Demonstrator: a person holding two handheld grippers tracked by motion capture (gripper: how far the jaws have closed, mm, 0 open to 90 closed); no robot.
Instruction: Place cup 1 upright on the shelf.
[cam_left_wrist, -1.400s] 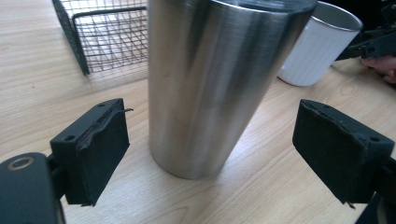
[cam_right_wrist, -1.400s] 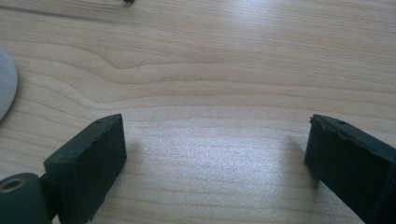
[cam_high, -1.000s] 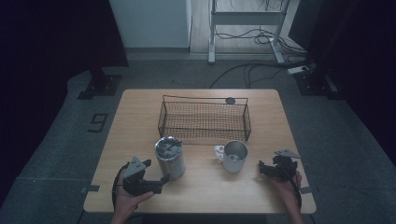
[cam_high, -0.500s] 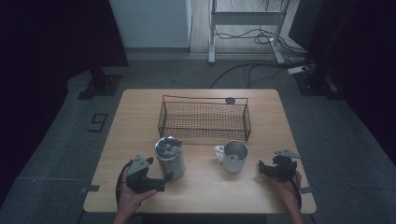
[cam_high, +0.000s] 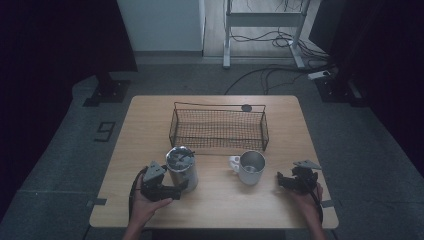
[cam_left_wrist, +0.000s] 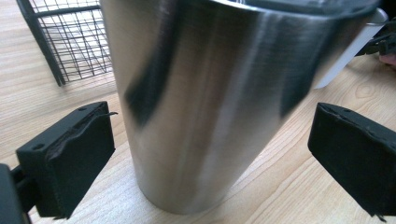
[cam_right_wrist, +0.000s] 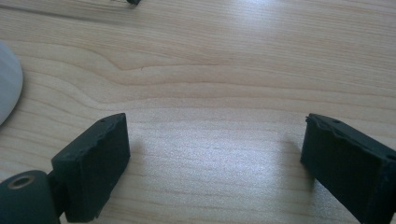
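Centrally, wire basket (cam_high: 218, 127): black mesh, rectangular, standing on the wooden tabletop (cam_high: 295, 125) toward its far edge; taken as landmark. Steel tumbler (cam_high: 182, 168): tall, brushed metal, upright, near the basket's front left corner, with dark contents that cannot be made out. Metal mug (cam_high: 250, 167): white-handled, handle turned toward the tumbler, just in front of the basket's front right corner. Left hand-held gripper (cam_high: 172, 189): in front of the basket, at the tumbler; jaws spread on either side of the tumbler's body, gaps visible, not touching it. Right hand-held gripper (cam_high: 283, 181): in front of the basket's right end, beside the mug, jaws spread wide over bare wood. Small dark disc (cam_high: 246, 107): just behind the basket's rear rim.
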